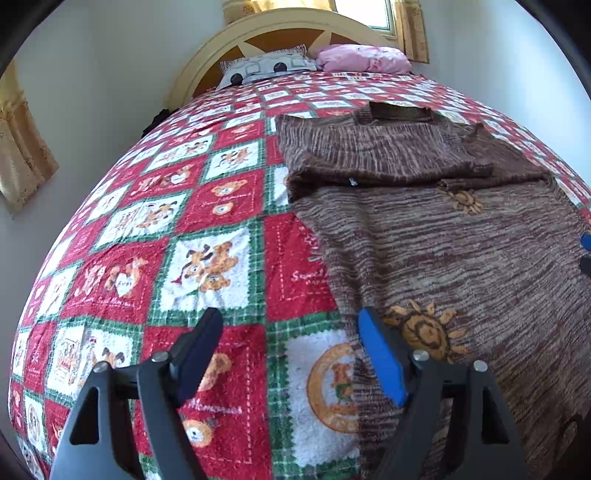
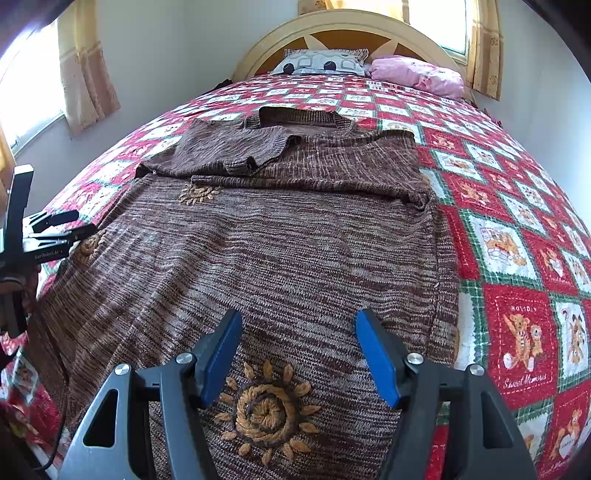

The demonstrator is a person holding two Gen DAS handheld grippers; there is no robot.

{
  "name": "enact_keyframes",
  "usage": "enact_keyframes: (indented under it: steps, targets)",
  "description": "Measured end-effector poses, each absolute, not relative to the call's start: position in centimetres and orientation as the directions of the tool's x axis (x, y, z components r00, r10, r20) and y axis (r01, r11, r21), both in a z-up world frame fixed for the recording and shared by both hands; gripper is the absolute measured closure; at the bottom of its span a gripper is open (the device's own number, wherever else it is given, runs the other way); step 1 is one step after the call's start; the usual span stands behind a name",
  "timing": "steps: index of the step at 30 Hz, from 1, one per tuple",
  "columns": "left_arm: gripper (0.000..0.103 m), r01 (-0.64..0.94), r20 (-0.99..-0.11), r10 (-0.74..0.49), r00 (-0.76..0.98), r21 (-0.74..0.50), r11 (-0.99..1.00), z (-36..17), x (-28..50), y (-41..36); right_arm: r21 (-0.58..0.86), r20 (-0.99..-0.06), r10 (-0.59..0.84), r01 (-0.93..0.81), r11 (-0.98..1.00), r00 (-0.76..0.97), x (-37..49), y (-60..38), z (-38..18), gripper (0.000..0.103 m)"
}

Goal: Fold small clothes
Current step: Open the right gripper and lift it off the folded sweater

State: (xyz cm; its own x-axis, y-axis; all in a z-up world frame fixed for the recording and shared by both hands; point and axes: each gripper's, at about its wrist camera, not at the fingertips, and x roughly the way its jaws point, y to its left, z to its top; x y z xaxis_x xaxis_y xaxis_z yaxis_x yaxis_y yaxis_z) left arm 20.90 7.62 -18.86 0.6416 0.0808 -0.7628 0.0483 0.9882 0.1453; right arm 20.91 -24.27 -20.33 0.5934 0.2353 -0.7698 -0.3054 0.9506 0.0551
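We've got one brown knit sweater [image 2: 280, 236] spread flat on the bed quilt [image 1: 207, 229], collar at the far end and hem nearest us, with both sleeves folded in across the chest. The right wrist view looks straight down the middle of it, and from here we count three embroidered sunflowers: a big one [image 2: 266, 410] right between the fingers, one up by the folded sleeves, and one at the left edge. This view also catches the left gripper [image 2: 55, 232] hanging over the sweater's left side, though we can't tell its jaw state from there. The left wrist view sits off to the left, so half of it is just quilt, and only two sunflowers show clearly. Here the left gripper [image 1: 291, 354] has its jaws spread wide, holding nothing, straddling the sweater's left edge over the near hem. The right gripper [image 2: 295, 354] is likewise wide open and empty above the near hem. At the far end we count two pillows in both views, a grey patterned pillow [image 1: 266, 68] and a pink pillow [image 1: 364, 59], against one headboard [image 2: 343, 26].
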Motion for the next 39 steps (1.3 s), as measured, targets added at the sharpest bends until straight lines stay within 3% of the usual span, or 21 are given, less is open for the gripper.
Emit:
enact_keyframes:
  steps: [39]
  targets:
    - [0.019, 0.08, -0.759, 0.026, 0.651, 0.103, 0.991, -18.8, 11.9, 4.7, 0.102, -0.772, 0.226, -0.235, 0.967, 0.593, 12.4, -26.3, -20.4, 0.038]
